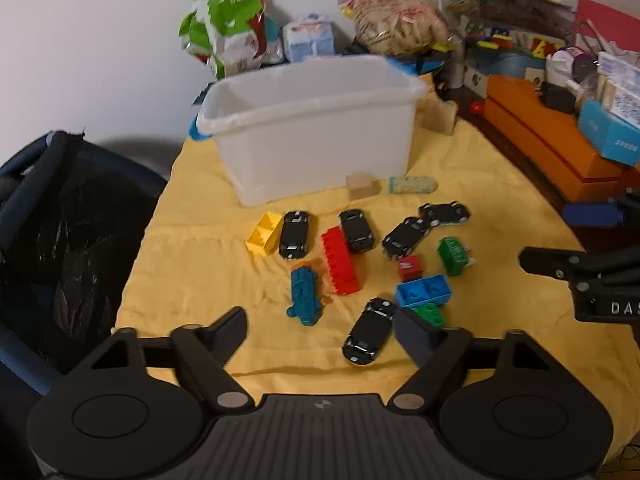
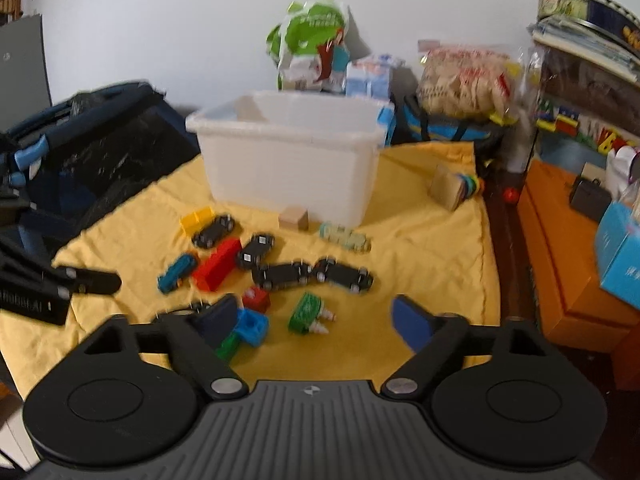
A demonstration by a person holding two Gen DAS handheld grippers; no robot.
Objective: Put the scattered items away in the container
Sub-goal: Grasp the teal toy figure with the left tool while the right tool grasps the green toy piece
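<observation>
- Broadly, both sets of jaws stood wide apart and held nothing: left gripper (image 1: 320, 330) low over the near edge of the yellow cloth (image 1: 200, 264), right gripper (image 2: 314, 316) likewise.
- Scattered on the cloth ahead of the jaws: five black toy cars, the nearest black car (image 1: 370, 332) lying just inside the left gripper's right finger, not touched by it.
- Near that car: blue brick (image 1: 424, 290) and green brick (image 1: 430, 314), the latter partly hidden behind the finger.
- Further out: teal toy (image 1: 306, 296), red brick (image 1: 340, 266), yellow brick (image 1: 264, 233), small red block (image 1: 410, 268), green toy (image 1: 452, 256).
- Ahead of the right gripper: green toy (image 2: 306, 314) between the fingers and clear of both; blue brick (image 2: 252, 326) touching or just behind the left finger, cannot be told which.
- White container (image 1: 312, 136) upright beyond the toys, well apart from both grippers; wooden block (image 1: 362, 186) and pale toy (image 1: 412, 185) at its foot.
- Seen only from the right wrist: a wooden piece inside the container (image 2: 288, 152), and wooden ring toy (image 2: 456, 186) on the cloth to its right.
- Seen from the left wrist only: right gripper's finger entering from the right edge.
- Bounded left by a dark mesh chair (image 1: 60, 240), right by orange boxes (image 1: 552, 136); bare cloth open on the left and nearest the grippers.
</observation>
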